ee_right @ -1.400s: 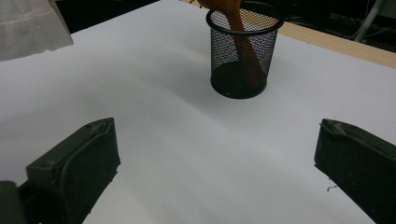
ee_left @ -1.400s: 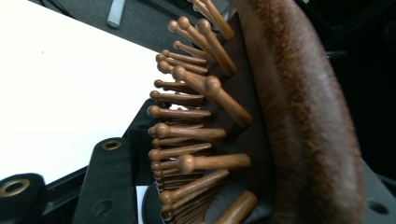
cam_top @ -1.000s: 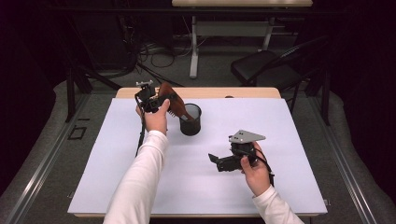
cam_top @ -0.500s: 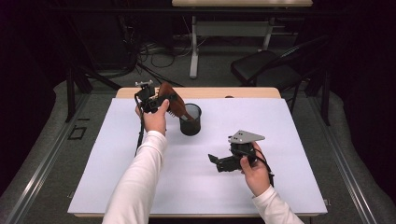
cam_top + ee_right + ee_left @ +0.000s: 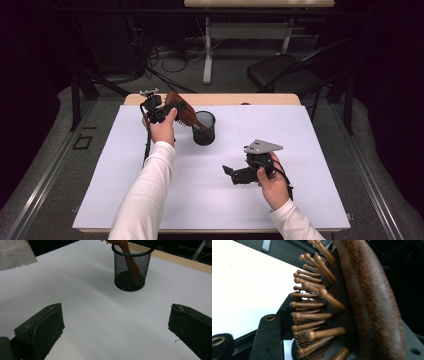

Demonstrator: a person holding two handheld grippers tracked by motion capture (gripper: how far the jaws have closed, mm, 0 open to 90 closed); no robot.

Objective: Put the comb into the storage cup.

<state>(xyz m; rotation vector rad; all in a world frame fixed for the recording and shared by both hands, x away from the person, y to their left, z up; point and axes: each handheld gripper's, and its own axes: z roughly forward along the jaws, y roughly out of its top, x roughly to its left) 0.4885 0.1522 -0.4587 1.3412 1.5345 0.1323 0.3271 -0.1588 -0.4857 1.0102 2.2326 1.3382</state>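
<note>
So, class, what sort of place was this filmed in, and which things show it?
Probably a lab or recording workspace: a white-covered table, loose cables on the floor behind it, a spare black chair, and a hand-held left gripper gripping a wooden hairbrush.

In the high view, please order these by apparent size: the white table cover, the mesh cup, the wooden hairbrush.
1. White table cover, by far the largest.
2. Wooden hairbrush and mesh cup: they look alike in size, and the brush is partly hidden, so unranked.
</note>
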